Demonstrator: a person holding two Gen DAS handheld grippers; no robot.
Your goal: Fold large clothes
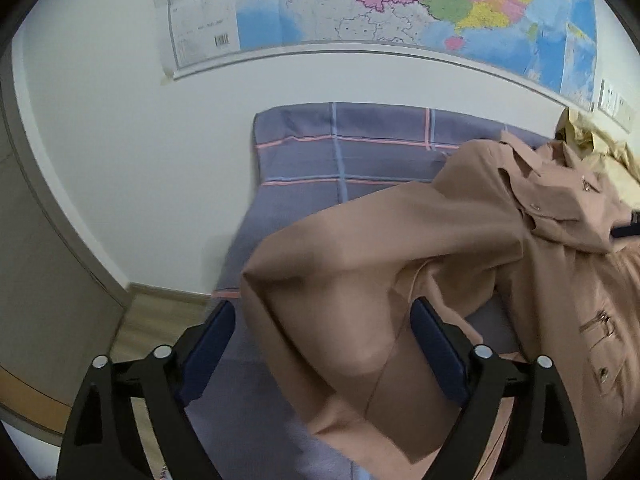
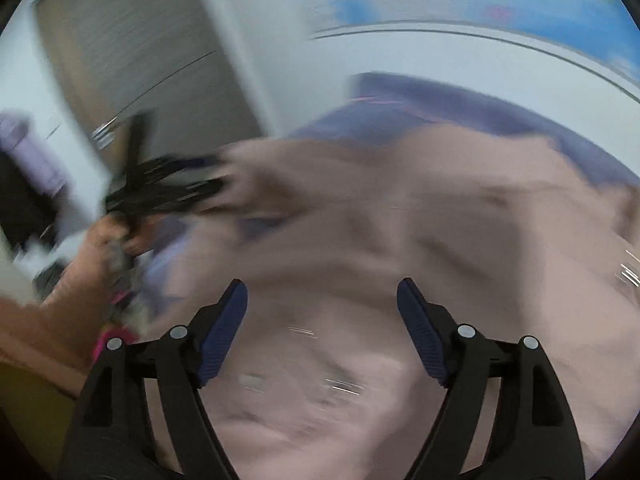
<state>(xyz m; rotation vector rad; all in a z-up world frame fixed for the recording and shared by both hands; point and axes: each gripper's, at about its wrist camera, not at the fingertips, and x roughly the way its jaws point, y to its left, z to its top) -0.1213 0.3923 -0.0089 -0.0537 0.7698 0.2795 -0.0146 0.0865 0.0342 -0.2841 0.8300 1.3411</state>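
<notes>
Tan coat (image 1: 400,248) lies rumpled across a bed with a purple plaid sheet (image 1: 344,152), long axis running from lower left up to the collar end at upper right in the left wrist view; buttons and a zip pocket show along its right side. A fold of it billows up between the pads of the left gripper (image 1: 324,344), whose jaws stand wide apart, nothing pinched. Right gripper (image 2: 322,332) tilted down over the same coat (image 2: 400,240), jaws likewise wide, cloth below them and not clamped; this view is heavily blurred. At its left edge a hand (image 2: 108,248) grasps the other gripper's handle. Wall map (image 1: 400,4) hangs above the bed.
</notes>
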